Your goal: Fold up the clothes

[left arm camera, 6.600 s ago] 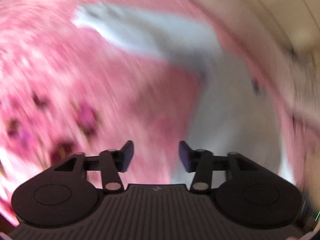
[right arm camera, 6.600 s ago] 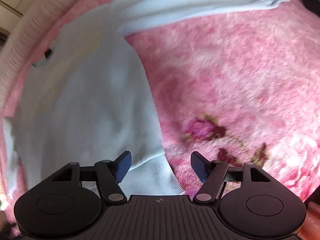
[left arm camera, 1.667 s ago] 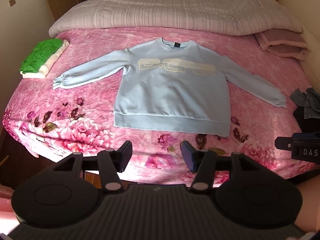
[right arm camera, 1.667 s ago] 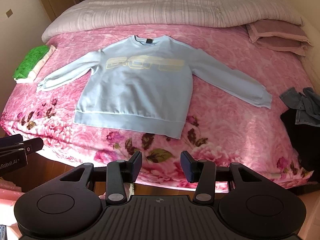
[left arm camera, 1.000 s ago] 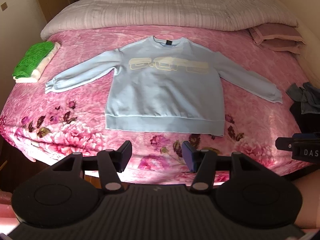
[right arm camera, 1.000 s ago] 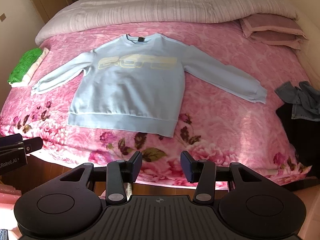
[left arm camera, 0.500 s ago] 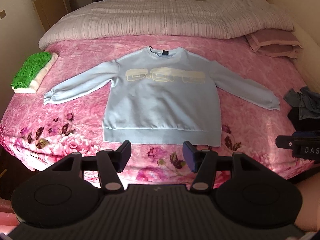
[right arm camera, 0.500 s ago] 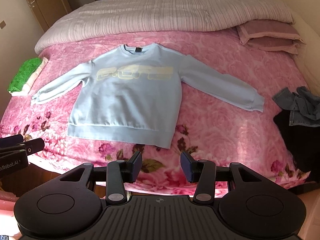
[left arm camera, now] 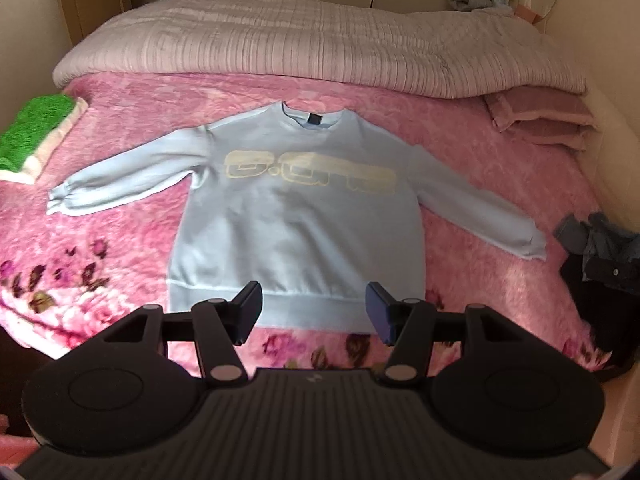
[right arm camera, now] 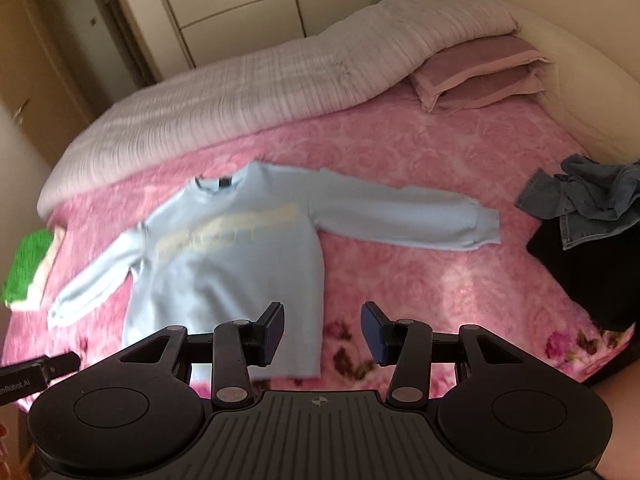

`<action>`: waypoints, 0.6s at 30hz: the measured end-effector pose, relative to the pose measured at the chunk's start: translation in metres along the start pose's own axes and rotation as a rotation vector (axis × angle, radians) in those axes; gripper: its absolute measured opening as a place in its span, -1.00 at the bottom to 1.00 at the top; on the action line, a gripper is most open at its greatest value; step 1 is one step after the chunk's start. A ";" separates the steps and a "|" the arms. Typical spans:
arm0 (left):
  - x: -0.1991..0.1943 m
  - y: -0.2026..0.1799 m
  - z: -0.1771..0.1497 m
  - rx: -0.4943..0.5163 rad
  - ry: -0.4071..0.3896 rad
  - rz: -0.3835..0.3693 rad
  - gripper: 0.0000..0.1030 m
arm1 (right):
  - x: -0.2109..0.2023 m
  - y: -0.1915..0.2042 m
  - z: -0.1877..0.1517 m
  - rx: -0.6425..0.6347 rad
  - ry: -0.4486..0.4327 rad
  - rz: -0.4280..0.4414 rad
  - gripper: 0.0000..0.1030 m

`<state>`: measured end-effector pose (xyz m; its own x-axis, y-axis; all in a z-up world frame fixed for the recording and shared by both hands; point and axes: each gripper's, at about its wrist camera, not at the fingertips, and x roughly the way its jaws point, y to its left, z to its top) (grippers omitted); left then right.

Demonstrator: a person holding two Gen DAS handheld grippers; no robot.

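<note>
Sweatshirt (left arm camera: 296, 220) lies flat beyond both grippers' spread, empty fingers (left arm camera: 249, 312).

A light blue long-sleeved sweatshirt (left arm camera: 296, 220) lies flat in the middle of the pink flowered plush blanket (left arm camera: 460, 128), front side up, with its collar toward the far side and its hem toward the near edge of the bed. Both sleeves are spread out, one to each side. Behind the sweatshirt, a pale ribbed quilt (left arm camera: 312, 44) lies across the far part of the bed. To the right of the quilt are two stacked mauve pillows (left arm camera: 540, 120). At the left edge lies a folded green knitted garment (left arm camera: 32, 132) on top of a folded cream cloth (left arm camera: 48, 144). At the right edge, crumpled blue denim clothing (right arm camera: 588, 200) rests on a black garment (right arm camera: 592, 276), well apart from the right sleeve.
</note>
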<state>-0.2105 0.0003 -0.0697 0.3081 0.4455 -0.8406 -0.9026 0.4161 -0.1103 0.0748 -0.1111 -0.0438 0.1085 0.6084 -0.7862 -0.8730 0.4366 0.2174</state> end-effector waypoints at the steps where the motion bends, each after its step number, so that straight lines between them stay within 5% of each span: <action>1: 0.006 0.004 0.007 -0.003 0.003 -0.008 0.04 | 0.004 -0.002 0.006 0.014 -0.008 0.003 -0.10; 9: 0.047 0.077 0.072 -0.095 0.006 -0.031 0.04 | 0.062 0.029 0.051 0.102 -0.020 0.025 -0.10; 18: 0.117 0.252 0.086 -0.438 0.052 0.028 0.04 | 0.170 0.077 0.062 0.209 0.145 -0.040 -0.10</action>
<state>-0.3766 0.2250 -0.1501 0.2767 0.4070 -0.8705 -0.9559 0.0239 -0.2926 0.0550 0.0668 -0.1248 0.0582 0.4935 -0.8678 -0.7507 0.5946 0.2878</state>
